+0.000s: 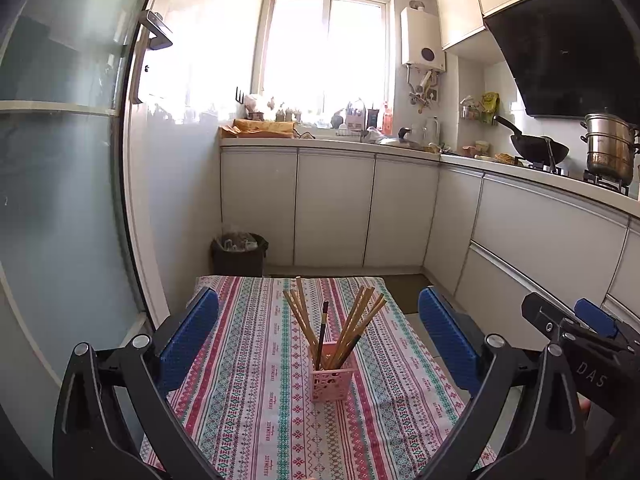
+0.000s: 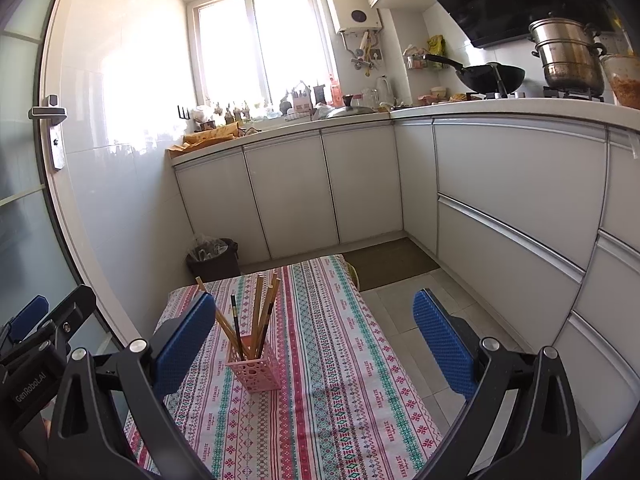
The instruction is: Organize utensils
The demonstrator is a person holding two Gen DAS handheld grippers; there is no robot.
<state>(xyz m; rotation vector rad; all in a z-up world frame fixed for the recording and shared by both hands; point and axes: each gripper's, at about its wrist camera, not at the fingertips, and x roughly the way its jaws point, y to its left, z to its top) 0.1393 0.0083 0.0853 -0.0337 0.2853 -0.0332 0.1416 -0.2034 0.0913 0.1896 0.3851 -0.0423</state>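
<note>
A home kitchen: wok and steamer pot on the stove, white cabinets.

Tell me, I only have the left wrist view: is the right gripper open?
Observer: Yes. The right gripper is open wide, with nothing between its fingers.
Operator: Is the holder lined up with it?
Observer: No. The holder sits left of centre, close to its left finger.
Operator: Anything loose on the table on that side?
Observer: Not that I can see. The chopsticks all stand in the holder, and the cloth to its right is bare.
</note>
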